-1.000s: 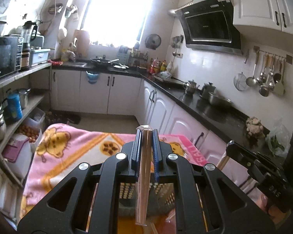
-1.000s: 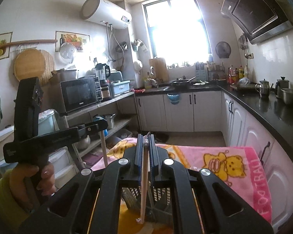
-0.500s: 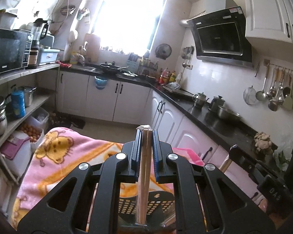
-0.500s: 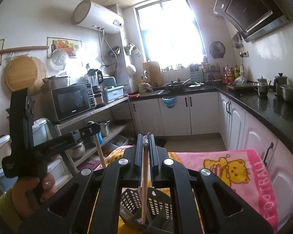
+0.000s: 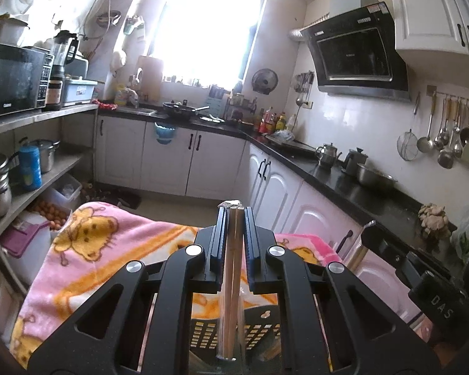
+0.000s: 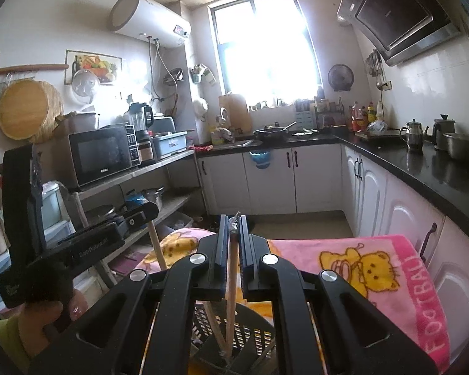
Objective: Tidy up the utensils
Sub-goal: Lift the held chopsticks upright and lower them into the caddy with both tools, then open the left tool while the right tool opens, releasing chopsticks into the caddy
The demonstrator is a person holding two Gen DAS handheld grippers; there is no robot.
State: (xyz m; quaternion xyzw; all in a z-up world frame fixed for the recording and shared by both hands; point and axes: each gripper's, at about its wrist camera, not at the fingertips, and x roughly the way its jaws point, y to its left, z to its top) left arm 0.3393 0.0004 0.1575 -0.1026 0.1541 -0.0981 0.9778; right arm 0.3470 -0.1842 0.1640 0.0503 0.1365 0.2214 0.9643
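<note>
The left gripper [image 5: 233,215] is pinching slim wooden chopsticks [image 5: 231,281]; the right gripper [image 6: 233,222] is pinching a round wooden stick [image 6: 231,281], both dangling over a perforated dark plastic basket [image 6: 250,331] below.

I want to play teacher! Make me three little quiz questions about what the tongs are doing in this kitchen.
1. True or false: the left tongs are shut on wrapped chopsticks.
2. What dark holder with holes sits below both tongs on the pink blanket? A) basket B) kettle C) frying pan
3. Fill in: the right tongs grip a single wooden ____.

Key
1. True; the jaws press on the wrapped pair.
2. A, the basket.
3. Stick. Its lower end hangs over the basket; whether it touches the bottom, I cannot tell.
</note>
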